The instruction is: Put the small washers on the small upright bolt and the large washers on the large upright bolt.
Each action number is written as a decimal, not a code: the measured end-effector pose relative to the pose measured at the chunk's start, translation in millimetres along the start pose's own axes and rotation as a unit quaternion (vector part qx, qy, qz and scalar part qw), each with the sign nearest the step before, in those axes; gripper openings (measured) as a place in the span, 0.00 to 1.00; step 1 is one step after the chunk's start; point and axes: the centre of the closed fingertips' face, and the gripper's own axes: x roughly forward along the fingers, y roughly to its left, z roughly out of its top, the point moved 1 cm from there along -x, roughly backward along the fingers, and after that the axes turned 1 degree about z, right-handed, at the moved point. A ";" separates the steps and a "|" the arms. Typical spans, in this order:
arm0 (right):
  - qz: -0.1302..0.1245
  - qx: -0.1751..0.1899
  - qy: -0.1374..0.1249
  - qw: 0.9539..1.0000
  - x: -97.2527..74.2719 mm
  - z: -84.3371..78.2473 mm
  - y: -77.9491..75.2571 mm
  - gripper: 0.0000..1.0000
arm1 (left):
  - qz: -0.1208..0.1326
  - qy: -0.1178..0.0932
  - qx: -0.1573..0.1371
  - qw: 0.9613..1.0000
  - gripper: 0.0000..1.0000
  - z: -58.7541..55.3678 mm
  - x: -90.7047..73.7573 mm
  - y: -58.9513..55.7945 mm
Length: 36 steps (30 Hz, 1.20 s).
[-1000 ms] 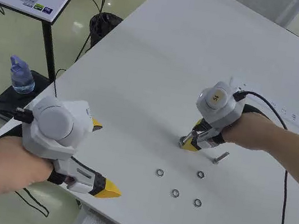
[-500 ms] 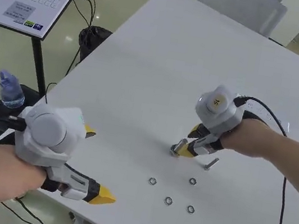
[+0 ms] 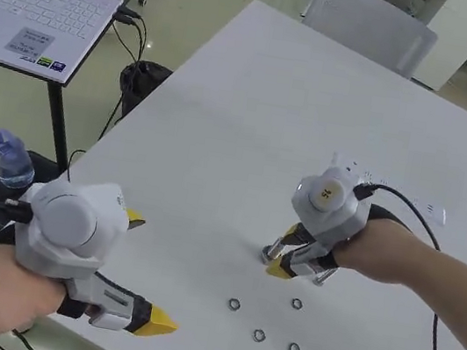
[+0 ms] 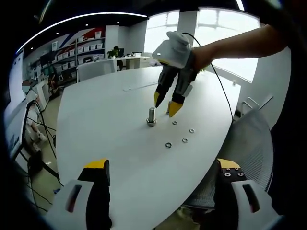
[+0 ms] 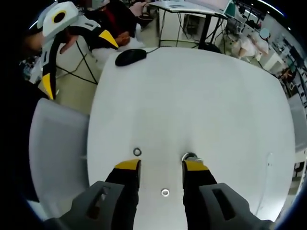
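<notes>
Both open, empty: left gripper (image 4: pixel 161 165) clear, my right gripper (image 4: pixel 164 107) just beside the upright bolt (image 4: pixel 151 116); one nudge could topple it.

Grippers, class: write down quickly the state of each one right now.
Left gripper: open, holding nothing.
Right gripper: open, holding nothing, its jaws close to an upright bolt.

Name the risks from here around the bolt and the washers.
1. The right gripper hangs open with one jaw tip close beside the upright bolt; a small nudge could topple it.
2. The washers lie flat on the smooth table; a pinch may skid one away instead of lifting it.
</notes>
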 end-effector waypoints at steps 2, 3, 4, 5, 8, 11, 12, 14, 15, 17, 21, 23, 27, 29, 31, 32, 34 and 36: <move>0.003 -0.003 0.000 1.000 1.9 -0.1 6.0 0.36 | -0.001 0.003 0.001 1.000 0.90 -1.8 0.8 0.0; 0.004 -0.004 0.001 1.000 2.3 -0.3 7.9 0.36 | -0.001 0.003 0.001 1.000 0.91 -1.9 1.0 -0.1; 0.004 -0.005 0.000 1.000 2.3 -0.2 11.0 0.36 | -0.003 0.003 0.001 1.000 0.91 -1.6 1.6 -0.5; 0.006 -0.003 -0.002 1.000 2.5 0.5 13.5 0.36 | -0.003 0.003 0.001 1.000 0.92 -1.1 1.7 -0.3; 0.011 -0.001 -0.007 1.000 3.4 2.2 22.5 0.36 | -0.004 0.000 0.001 1.000 0.93 1.8 2.0 -0.1; 0.014 0.001 -0.015 1.000 5.7 3.6 30.4 0.36 | -0.006 -0.002 0.008 1.000 0.93 3.8 3.0 -0.3; 0.015 0.002 -0.016 1.000 6.8 3.8 32.7 0.36 | -0.006 -0.003 0.008 1.000 0.93 4.0 3.4 -0.3; 0.016 0.003 -0.017 1.000 10.2 2.1 37.4 0.36 | -0.006 -0.005 0.008 1.000 0.93 4.4 3.6 0.1; 0.018 0.002 -0.016 1.000 12.0 0.6 40.8 0.36 | -0.005 -0.006 0.008 1.000 0.93 4.6 3.9 0.0; 0.019 0.001 -0.011 1.000 14.4 -3.0 44.3 0.36 | -0.006 -0.008 0.011 1.000 0.91 5.3 3.9 -0.7; 0.021 0.012 -0.013 1.000 18.3 -6.8 46.5 0.36 | -0.010 -0.008 0.010 1.000 0.92 3.2 7.6 -0.8; 0.020 0.014 -0.011 1.000 21.6 -8.8 45.8 0.35 | -0.011 -0.004 0.013 1.000 0.92 0.6 10.2 -1.3; 0.016 0.022 -0.011 1.000 28.8 -13.2 42.1 0.35 | -0.019 0.001 0.019 1.000 0.91 -1.1 15.4 -7.0; 0.011 0.020 -0.015 1.000 32.5 -13.6 40.9 0.34 | -0.018 0.005 0.024 1.000 0.91 -1.6 18.6 -7.7; 0.010 0.020 -0.019 1.000 35.9 -13.2 40.9 0.34 | -0.017 0.001 0.021 1.000 0.91 -1.0 21.1 -6.7; 0.010 0.020 -0.020 1.000 38.5 -13.4 41.5 0.33 | -0.016 -0.003 0.018 1.000 0.90 -0.5 23.8 -6.3; 0.010 0.019 -0.024 0.999 42.4 -12.4 42.8 0.33 | -0.013 -0.007 0.021 1.000 0.90 0.2 28.6 -6.5; 0.013 0.016 -0.027 0.999 47.6 -12.0 44.7 0.33 | -0.017 -0.008 0.024 1.000 0.90 -0.5 34.3 -8.7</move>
